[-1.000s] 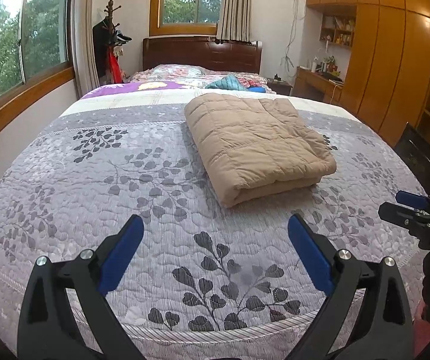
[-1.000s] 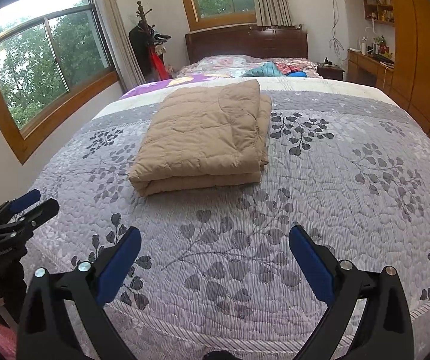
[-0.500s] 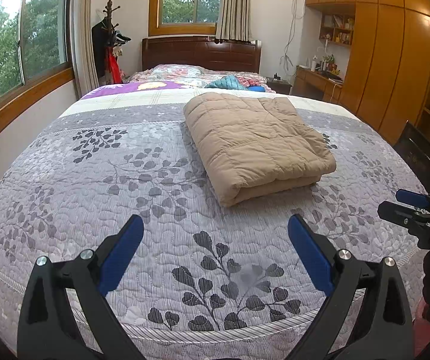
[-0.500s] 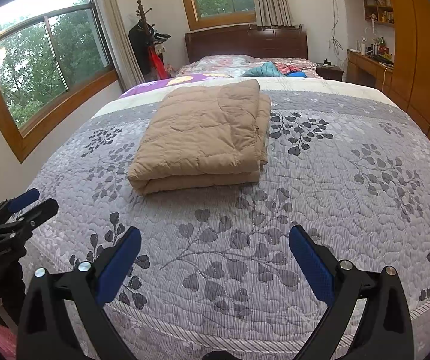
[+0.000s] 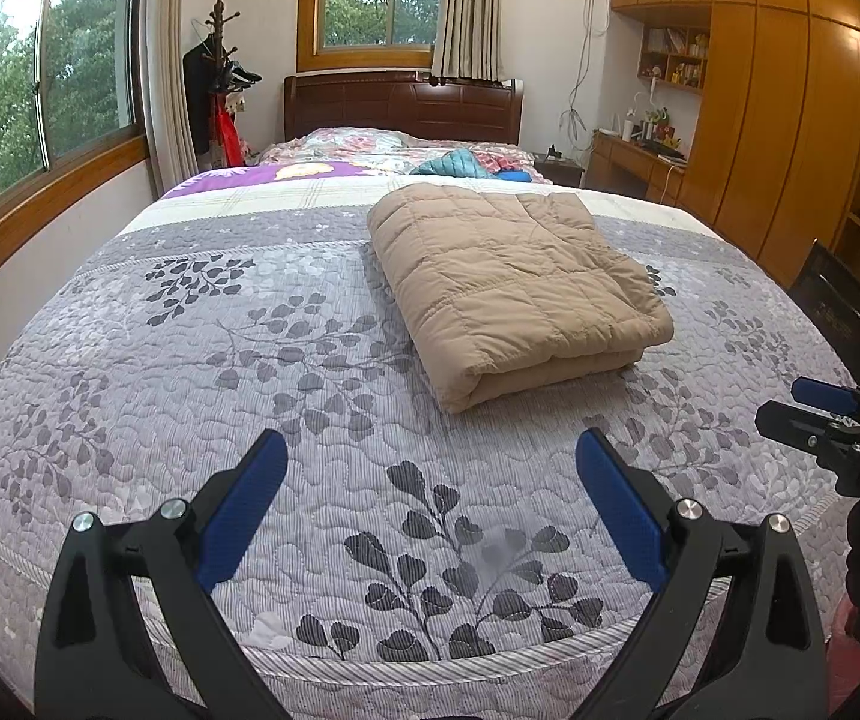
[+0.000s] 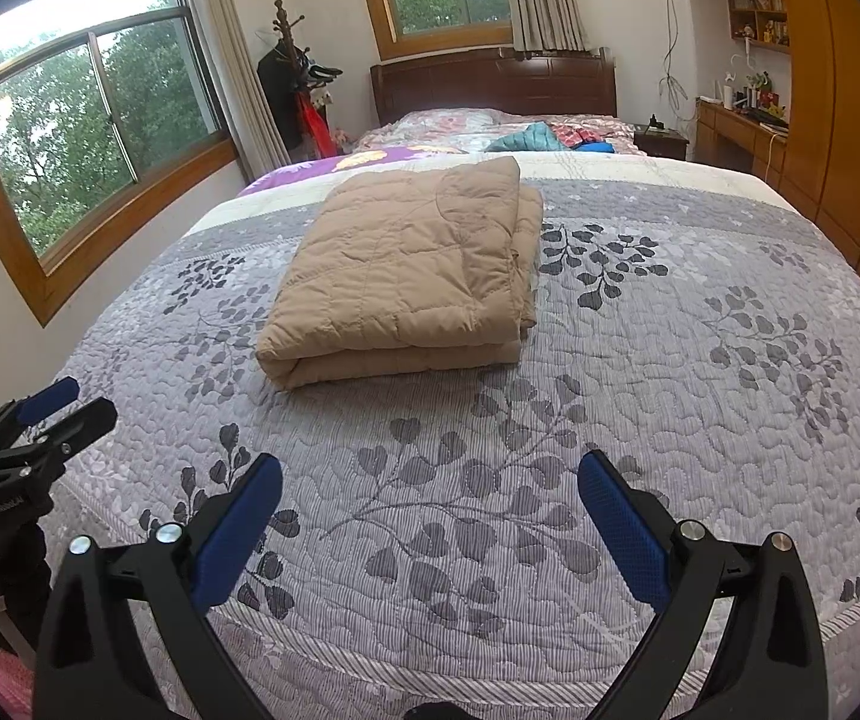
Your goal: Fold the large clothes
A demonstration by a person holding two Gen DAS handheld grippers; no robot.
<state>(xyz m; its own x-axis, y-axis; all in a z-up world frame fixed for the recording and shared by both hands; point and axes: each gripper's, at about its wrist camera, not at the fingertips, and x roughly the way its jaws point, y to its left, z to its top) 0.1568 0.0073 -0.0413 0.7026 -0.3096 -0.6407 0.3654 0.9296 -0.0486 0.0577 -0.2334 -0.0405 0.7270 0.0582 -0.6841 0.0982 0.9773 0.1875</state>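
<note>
A tan quilted down garment [image 5: 508, 288] lies folded into a thick rectangle on the grey leaf-patterned bedspread [image 5: 201, 372]. It also shows in the right wrist view [image 6: 411, 276]. My left gripper [image 5: 430, 456] is open and empty, held above the foot of the bed, well short of the garment. My right gripper [image 6: 430, 480] is open and empty too, at the same distance. Each gripper shows at the edge of the other's view: the right one [image 5: 820, 414], the left one [image 6: 51, 414].
More bedding and a teal garment [image 5: 448, 165] lie near the dark wooden headboard [image 5: 399, 105]. A coat stand [image 5: 216, 78] stands at the far left by the window. A wooden wardrobe [image 5: 790, 120] and a desk [image 5: 634, 162] line the right wall.
</note>
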